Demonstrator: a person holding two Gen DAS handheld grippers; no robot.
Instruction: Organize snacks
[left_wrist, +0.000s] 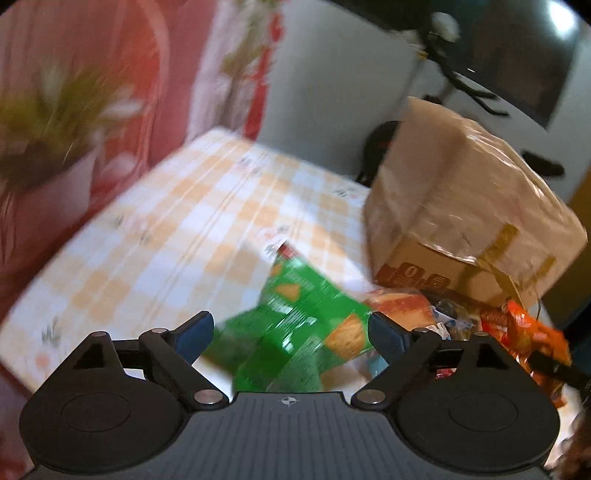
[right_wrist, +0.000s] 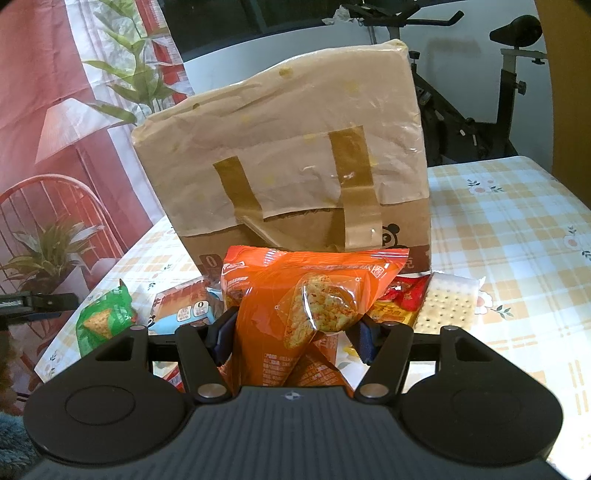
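**A:** Nearest your right gripper is the orange snack bag, standing upright between the jaws. The pads sit against its sides, so you are clamped on it, low on the pack, which I'd guess is why it stays upright with its clear window facing you.

**B:** And your left gripper?

**A:** Its fingers stand wide apart. The green chip bag lies between them, tilted, but neither pad presses on it, so you are not holding it. That view is smeared, so I cannot tell whether the bag rests on the checked tablecloth or is dropping onto it.

**B:** Where is everything else?

**A:** Straight ahead of your right gripper, just behind the orange bag, stands the taped cardboard box. Forward and to the right lies a cracker pack, with a red wrapper beside it. Forward-left sits a blue-and-white pack, and farther left the green bag again.

**B:** So the snacks crowd the foot of the box?

**A:** Yes. From your left gripper, open cloth stretches ahead and left, likely room for sorting the green bag apart.
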